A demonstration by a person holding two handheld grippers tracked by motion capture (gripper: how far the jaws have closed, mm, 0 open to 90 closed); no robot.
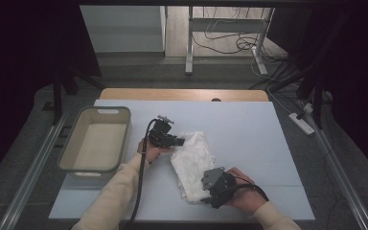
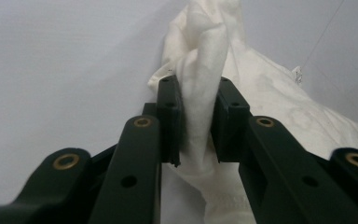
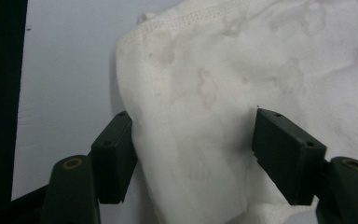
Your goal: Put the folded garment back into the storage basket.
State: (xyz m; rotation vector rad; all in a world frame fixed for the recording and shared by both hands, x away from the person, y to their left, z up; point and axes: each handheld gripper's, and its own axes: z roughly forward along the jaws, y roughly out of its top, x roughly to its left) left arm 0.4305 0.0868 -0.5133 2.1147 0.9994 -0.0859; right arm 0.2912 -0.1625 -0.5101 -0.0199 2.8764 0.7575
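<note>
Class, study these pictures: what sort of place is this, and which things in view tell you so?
Probably a lab or recording workspace, not a home: a table under a plain sheet, dark curtains around it, loose cables on the floor behind, and a person working a white cloth with hand-held grippers beside a beige tub.

A beige plastic bin (image 1: 96,140) is sitting on the left part of the tabletop (image 1: 249,129), its long side running away from the near edge and a handle slot showing in its far wall. The pale blue sheet covering the tabletop is leaving a strip of bare wood (image 1: 182,94) showing along the far edge. Beyond that, metal frame legs (image 1: 189,43) are standing on the floor, with loose cables (image 1: 225,40) lying around them. A white power strip (image 1: 303,122) is lying on the grey floor to the right.
</note>
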